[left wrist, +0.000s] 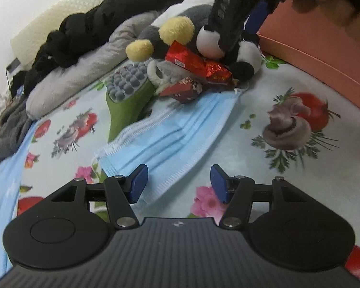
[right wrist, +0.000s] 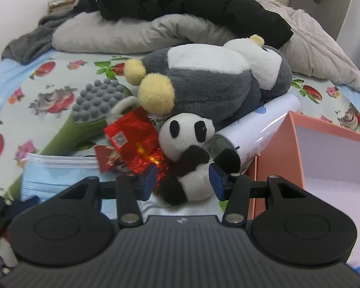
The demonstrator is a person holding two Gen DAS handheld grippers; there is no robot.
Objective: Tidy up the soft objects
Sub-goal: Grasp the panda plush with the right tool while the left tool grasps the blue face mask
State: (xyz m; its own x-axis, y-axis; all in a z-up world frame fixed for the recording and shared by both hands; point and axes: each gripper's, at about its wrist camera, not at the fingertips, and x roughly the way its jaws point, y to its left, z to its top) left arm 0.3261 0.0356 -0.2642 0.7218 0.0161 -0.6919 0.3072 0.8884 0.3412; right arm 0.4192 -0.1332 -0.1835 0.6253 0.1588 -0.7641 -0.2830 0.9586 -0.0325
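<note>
A small panda plush (right wrist: pixel 187 148) lies on the flowered bedspread in front of a grey and white penguin plush (right wrist: pixel 211 79). My right gripper (right wrist: pixel 183 181) is open with its fingers on either side of the panda's body; whether they touch it is unclear. In the left wrist view the right gripper (left wrist: pixel 230 33) reaches down onto the panda (left wrist: pixel 247 52). My left gripper (left wrist: pixel 178 183) is open and empty over the near edge of a blue face mask (left wrist: pixel 170 134). Red foil wrappers (right wrist: pixel 132 139) lie beside the panda.
An open pink box (right wrist: pixel 333 158) stands to the right. A white bottle (right wrist: pixel 259 129) lies against it under the penguin. A green massager with grey bumps (left wrist: pixel 127 91) lies left of the toys. Grey and black clothes (right wrist: pixel 170 7) pile up behind.
</note>
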